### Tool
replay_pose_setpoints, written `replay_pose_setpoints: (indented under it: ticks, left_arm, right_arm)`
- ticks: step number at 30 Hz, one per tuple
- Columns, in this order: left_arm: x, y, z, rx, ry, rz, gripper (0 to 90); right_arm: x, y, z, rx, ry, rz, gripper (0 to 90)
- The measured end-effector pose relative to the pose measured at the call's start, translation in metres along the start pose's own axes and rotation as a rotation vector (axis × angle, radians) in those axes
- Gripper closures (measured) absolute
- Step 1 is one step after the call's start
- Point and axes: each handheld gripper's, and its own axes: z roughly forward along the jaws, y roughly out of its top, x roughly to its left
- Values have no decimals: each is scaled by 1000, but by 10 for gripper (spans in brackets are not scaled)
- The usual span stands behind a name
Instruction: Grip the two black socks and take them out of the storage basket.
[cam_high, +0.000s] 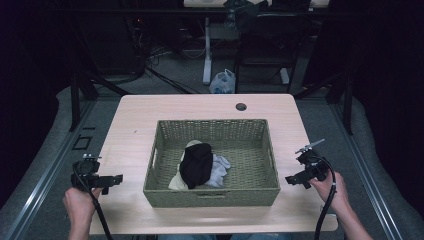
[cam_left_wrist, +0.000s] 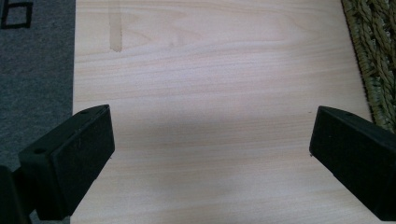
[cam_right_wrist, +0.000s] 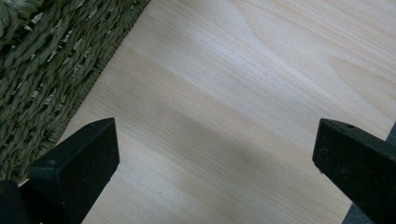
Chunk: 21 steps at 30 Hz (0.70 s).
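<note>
Pale wood grain runs under my left gripper (cam_left_wrist: 212, 154), which I hold low over the bare table (cam_high: 130, 130) just outside the left wall of the woven basket (cam_high: 165, 192); its jaws stand wide apart with nothing between them, and in the left gripper view the basket's plaited rim (cam_left_wrist: 373, 60) sits at the far right of the frame. I keep it parked there, I think, so it is clear of the basket but close enough to reach in over the wall. Moving right, the basket sits square in the middle of the table, and the clothes lie bunched toward its front centre: a black garment (cam_high: 196, 165) draped on top, a cream piece (cam_high: 179, 181) poking out beneath its left side, and a light grey piece (cam_high: 219, 167) touching its right side. They are piled on one another, so the black one looks like the natural first pick. Further right, my right gripper (cam_high: 299, 180) hovers over the table just beside the basket's right wall, angled inward toward it; its jaws are likewise spread wide and empty, with the weave (cam_right_wrist: 42, 79) showing at the left of the right gripper view. Both tools mirror each other, flanking the basket at the ready.
</note>
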Motion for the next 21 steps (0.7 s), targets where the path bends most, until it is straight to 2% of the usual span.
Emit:
replay_pose_setpoints:
  ticks: [3,4,5,11,17,21]
  left_arm:
    - [0,0,0,-7,2,-3,3]
    - [0,0,0,-5,0,-2,3]
    - [-1,0,0,-7,0,-1,3]
    - [-2,1,1,-16,0,5,3]
    - [-2,3,-3,11,-6,6,2]
    - [-4,5,-5,-9,-2,3,2]
  right_arm:
    - [-2,1,-2,28,-1,-23,2]
    - [0,0,0,2,-5,0,3]
    - [-1,0,-1,18,-3,-16,3]
    - [1,1,1,14,11,-15,5]
    - [2,1,1,18,10,-18,5]
    - [0,1,1,15,12,-13,5]
